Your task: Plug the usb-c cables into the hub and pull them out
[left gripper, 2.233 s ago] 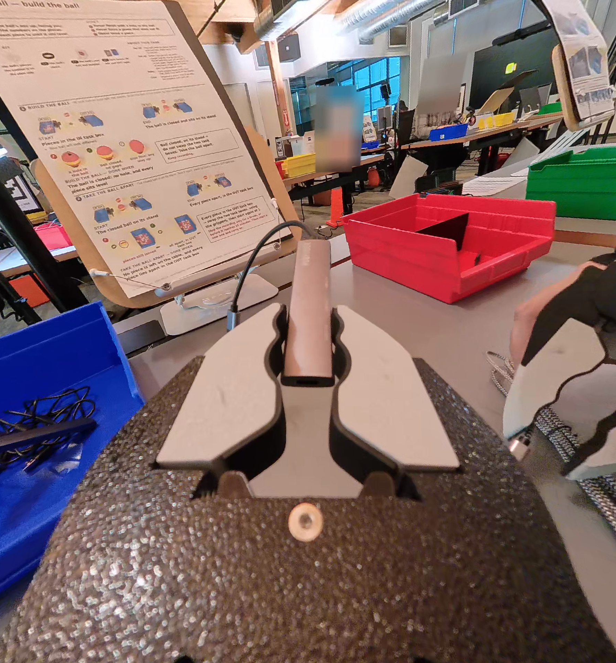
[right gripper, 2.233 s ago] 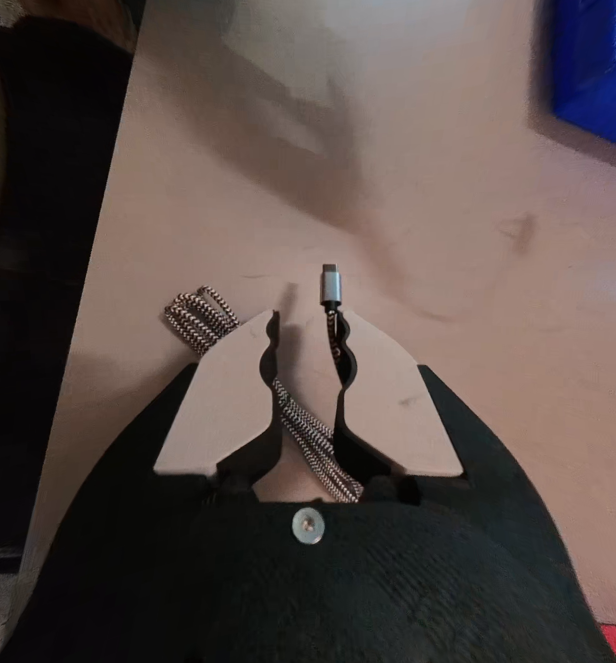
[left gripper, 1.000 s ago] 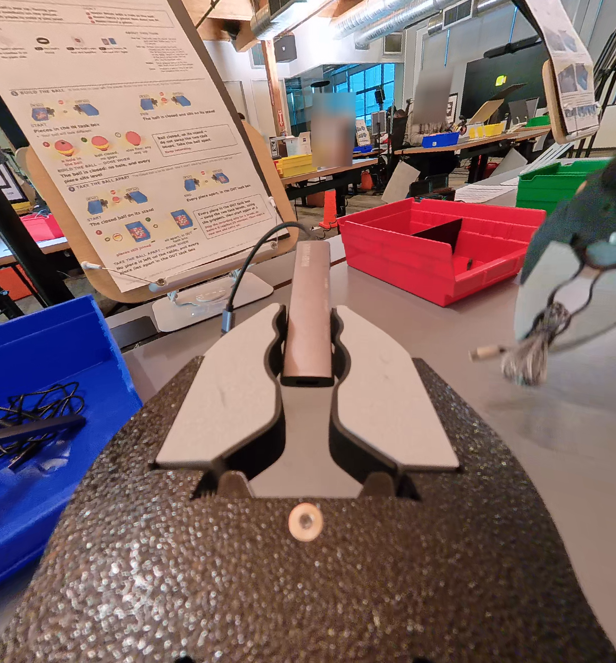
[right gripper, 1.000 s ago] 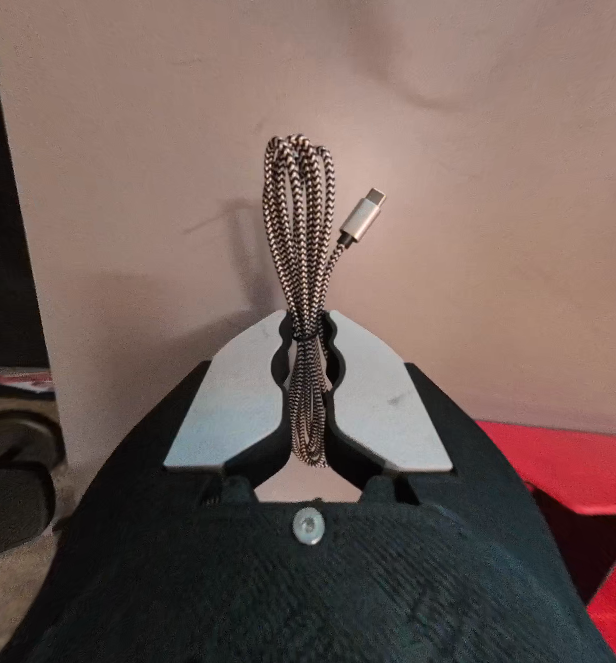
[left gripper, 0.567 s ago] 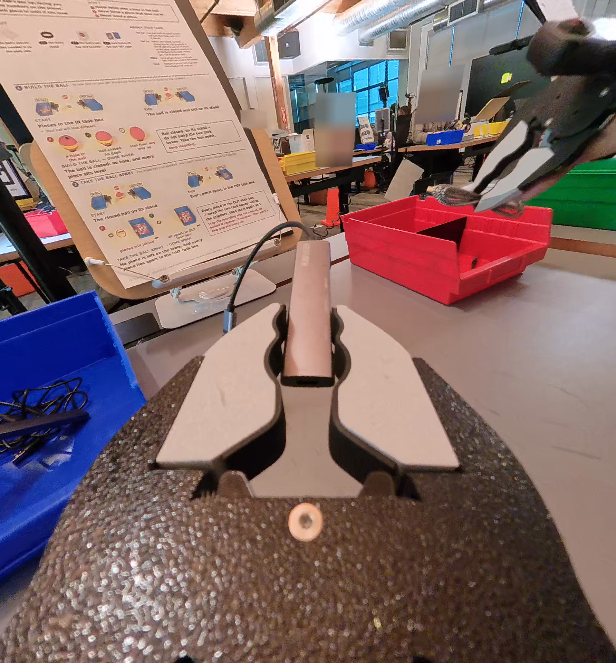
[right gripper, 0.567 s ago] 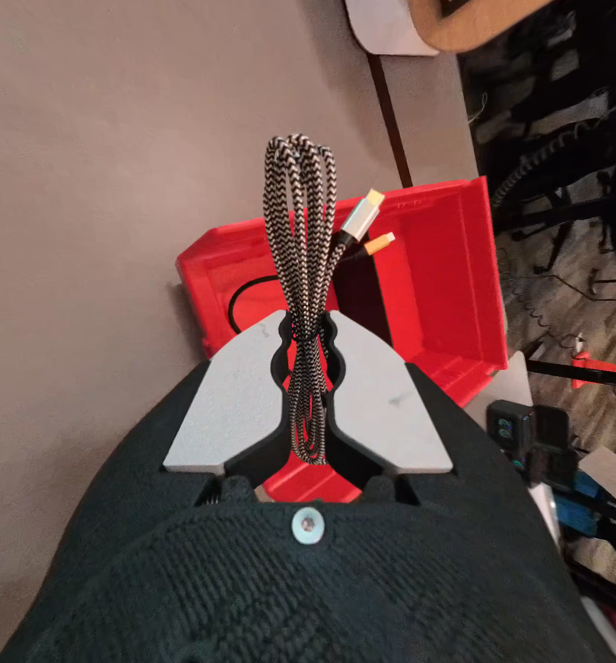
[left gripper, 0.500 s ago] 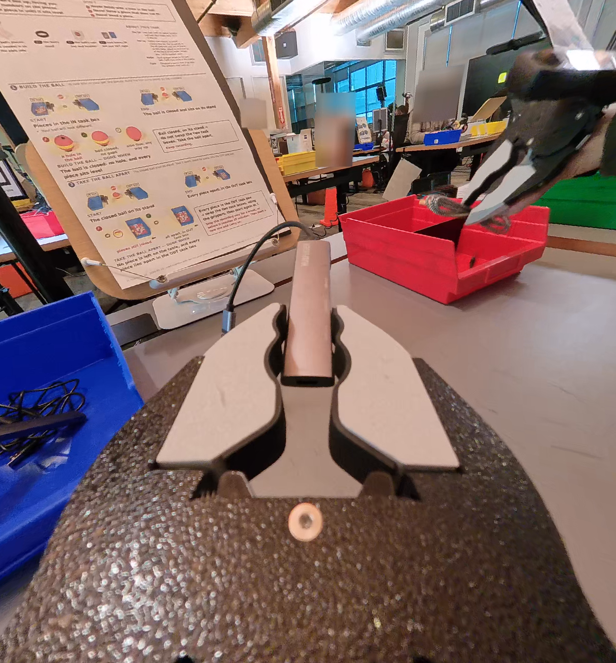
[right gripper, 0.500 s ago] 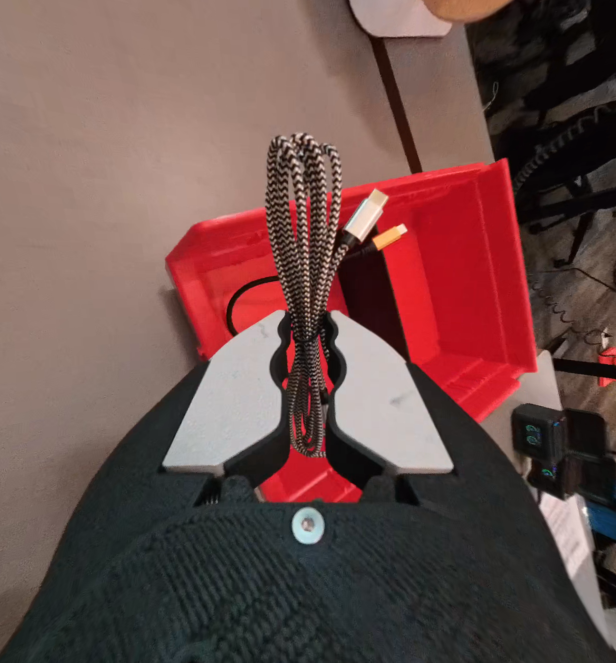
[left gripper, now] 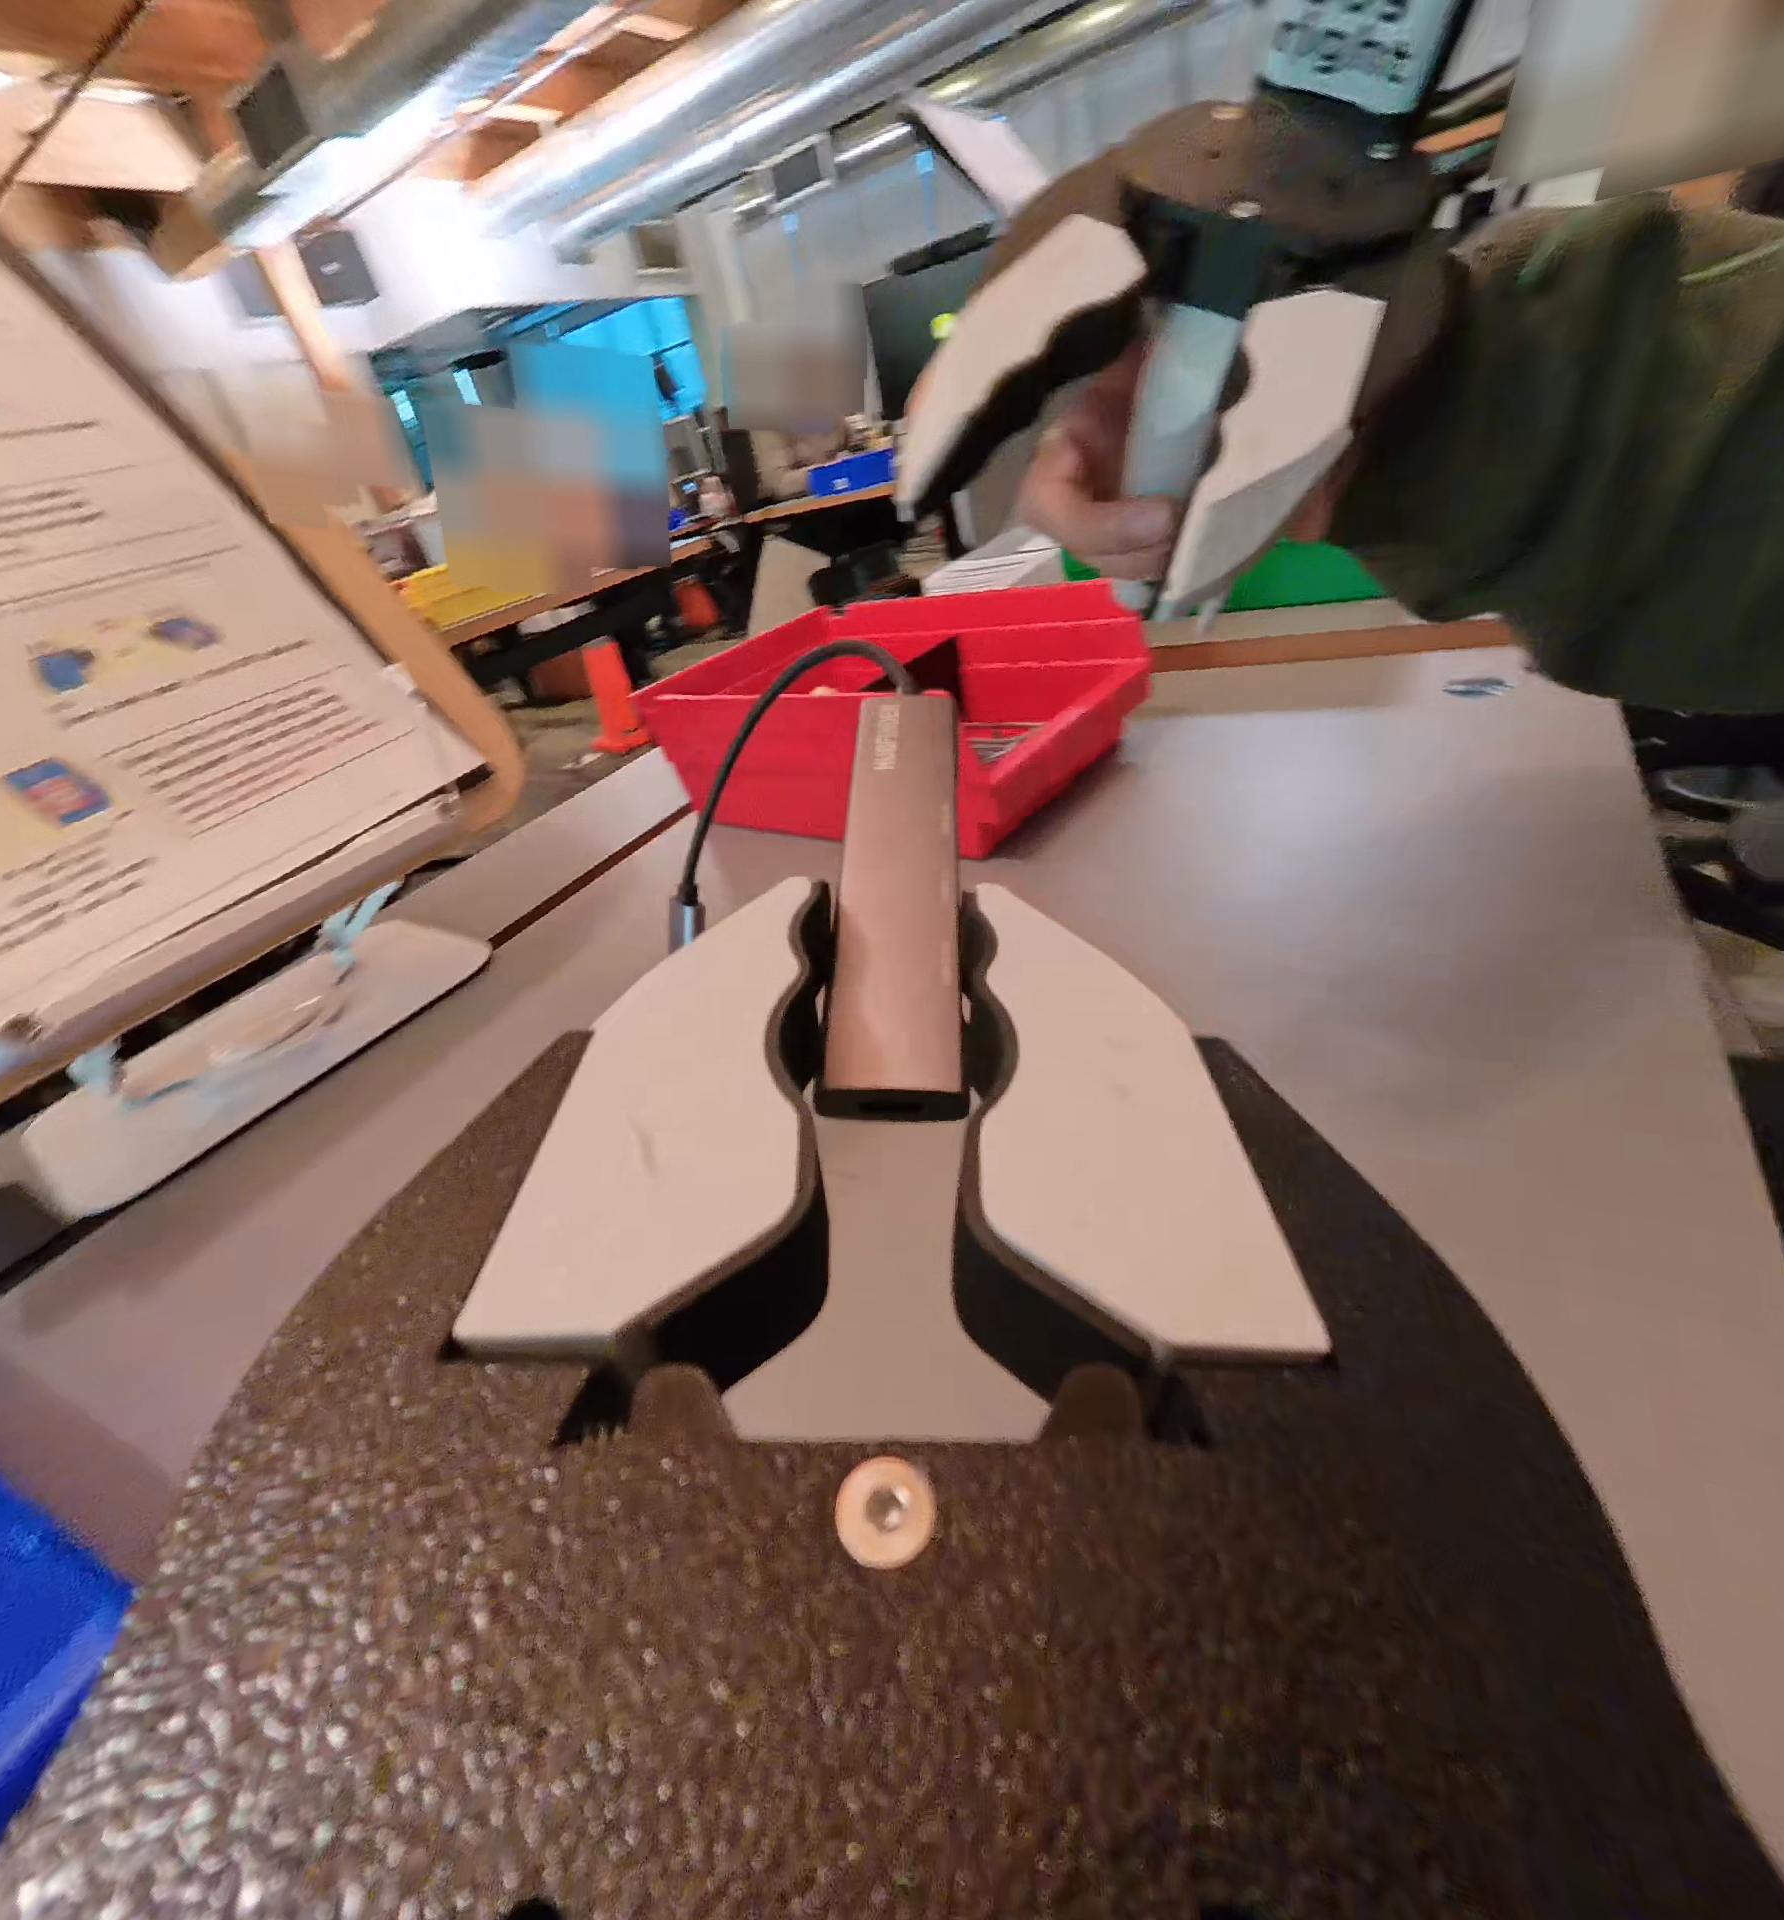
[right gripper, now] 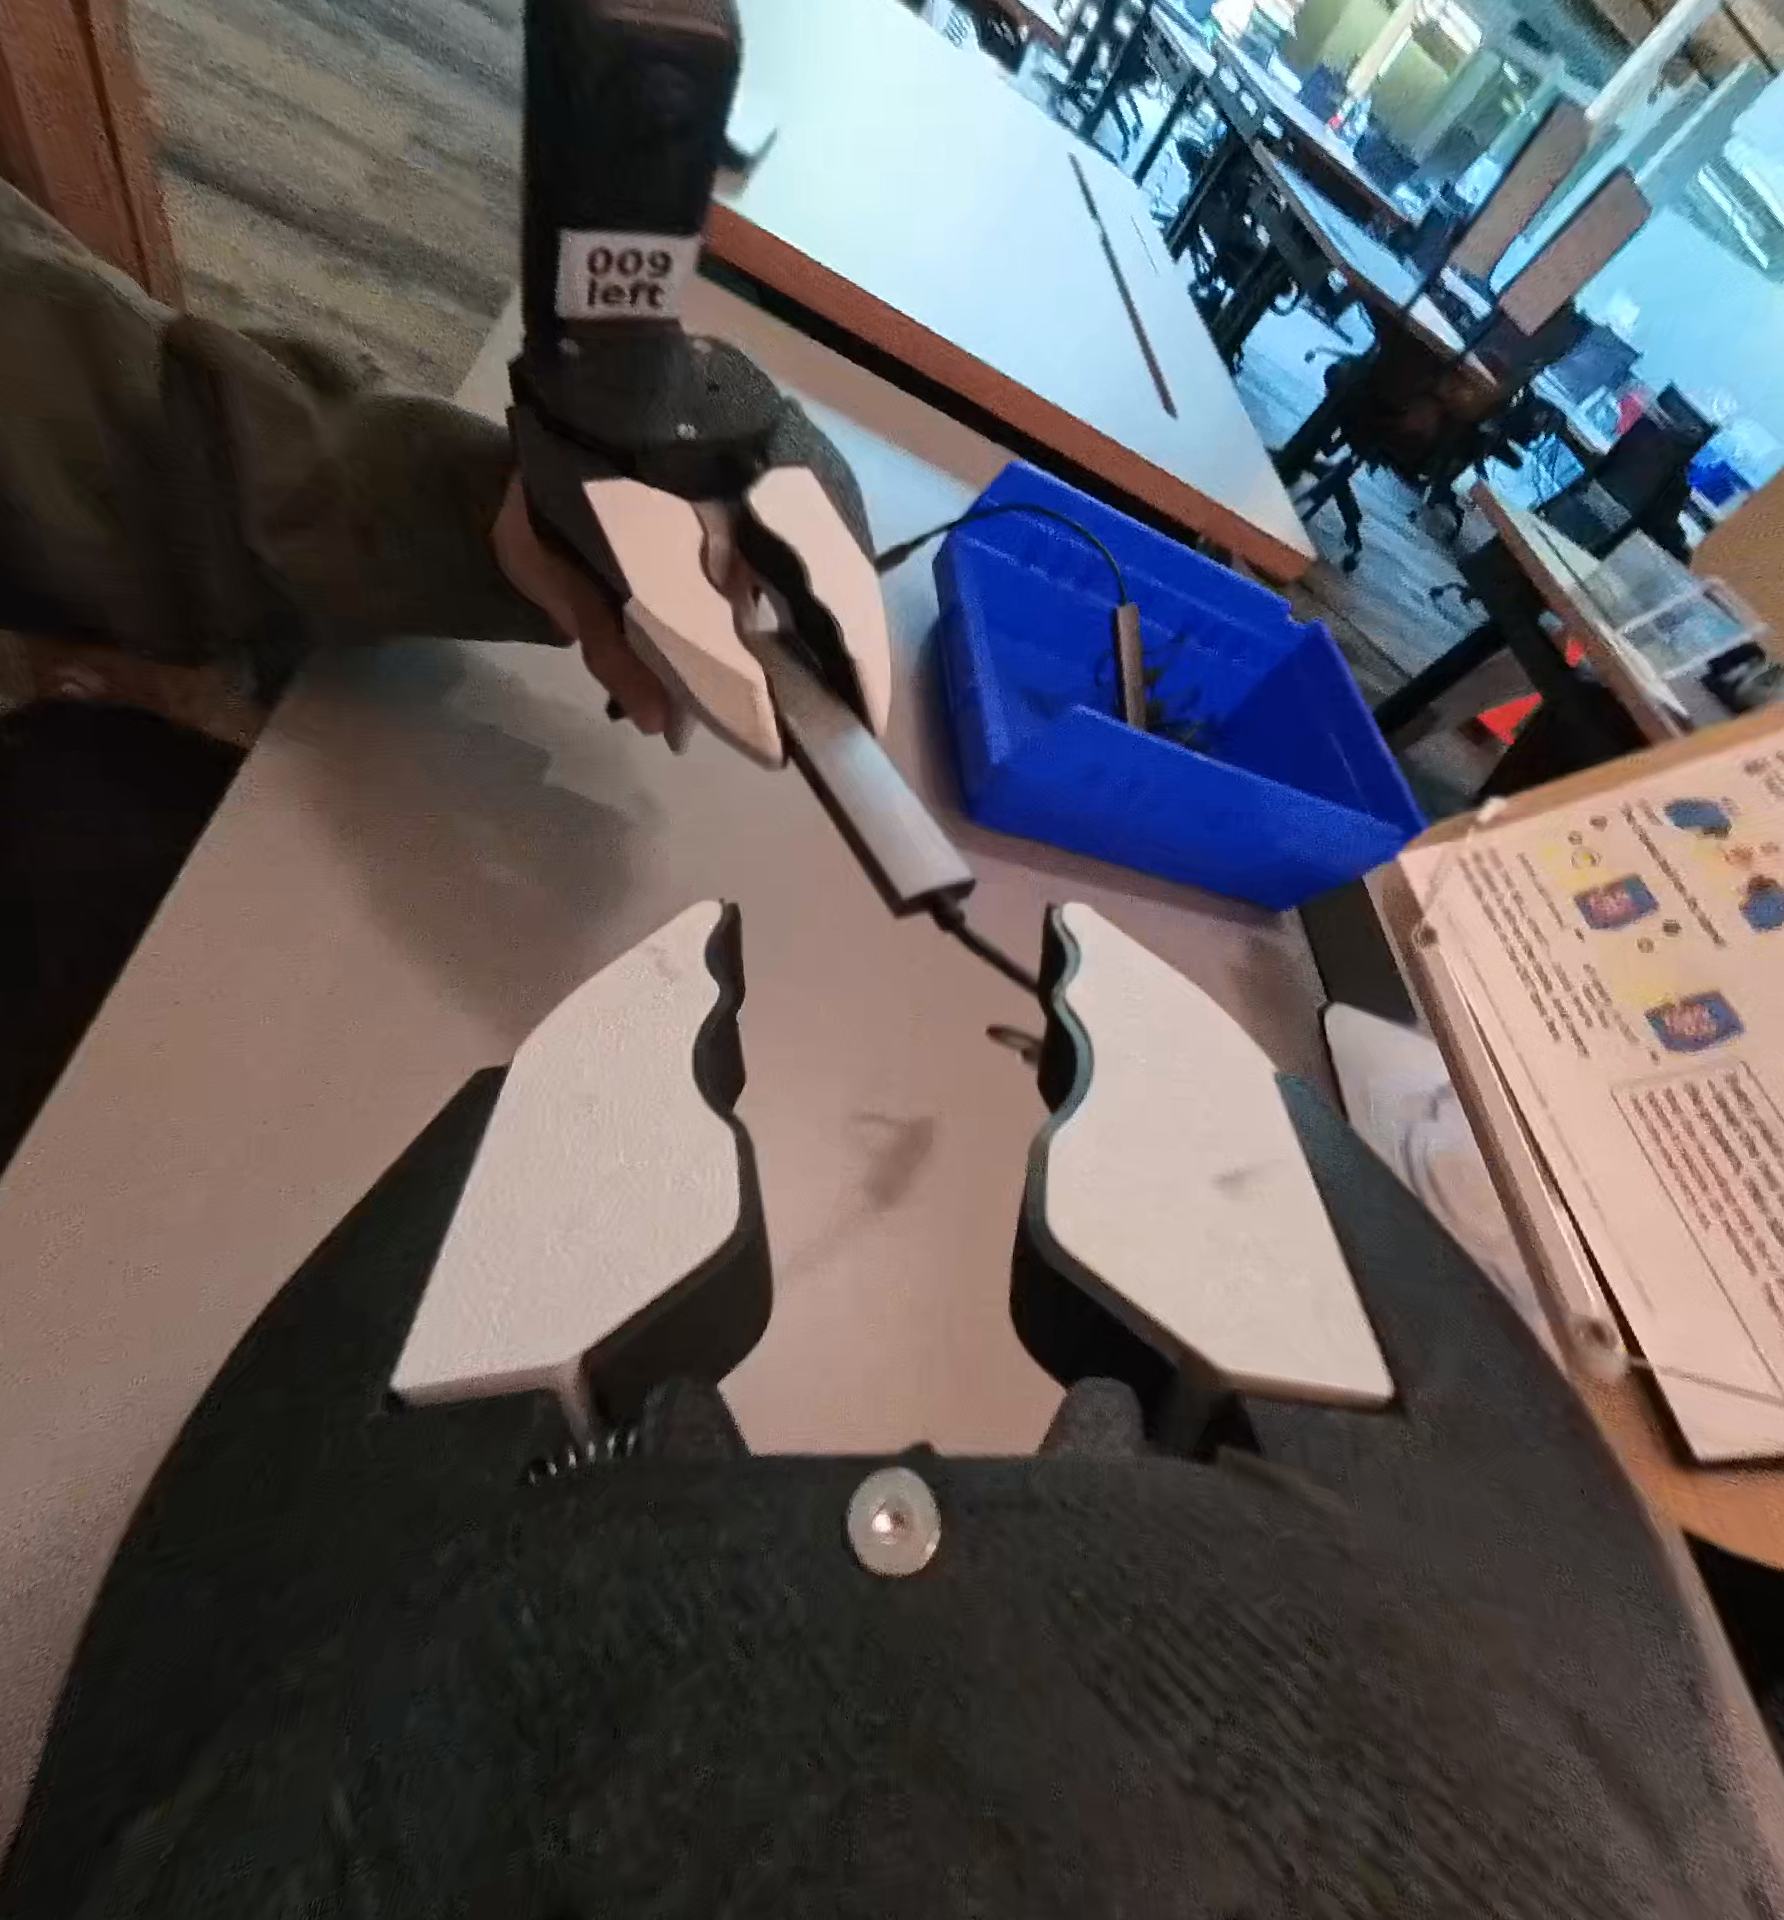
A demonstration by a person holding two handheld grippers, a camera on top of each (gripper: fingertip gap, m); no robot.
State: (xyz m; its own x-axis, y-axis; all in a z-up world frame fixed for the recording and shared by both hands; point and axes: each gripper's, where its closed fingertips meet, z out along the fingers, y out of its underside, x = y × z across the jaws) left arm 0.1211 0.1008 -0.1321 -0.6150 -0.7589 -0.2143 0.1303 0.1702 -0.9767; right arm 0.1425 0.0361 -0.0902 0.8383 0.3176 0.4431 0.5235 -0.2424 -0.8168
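Jaws of the left gripper (left gripper: 893,951) pinch the hub (left gripper: 895,914) above the table (left gripper: 1335,935), red bin (left gripper: 1064,717) at twelve o'clock, while the right gripper (right gripper: 893,997) gapes empty; its dangling lead might snag, I'd guess.

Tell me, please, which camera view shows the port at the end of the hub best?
The left wrist view. There the hub is held in the left claw, with its end port facing the camera. The right wrist view shows the hub from the side, with the attached cable end nearer; the port is not visible.
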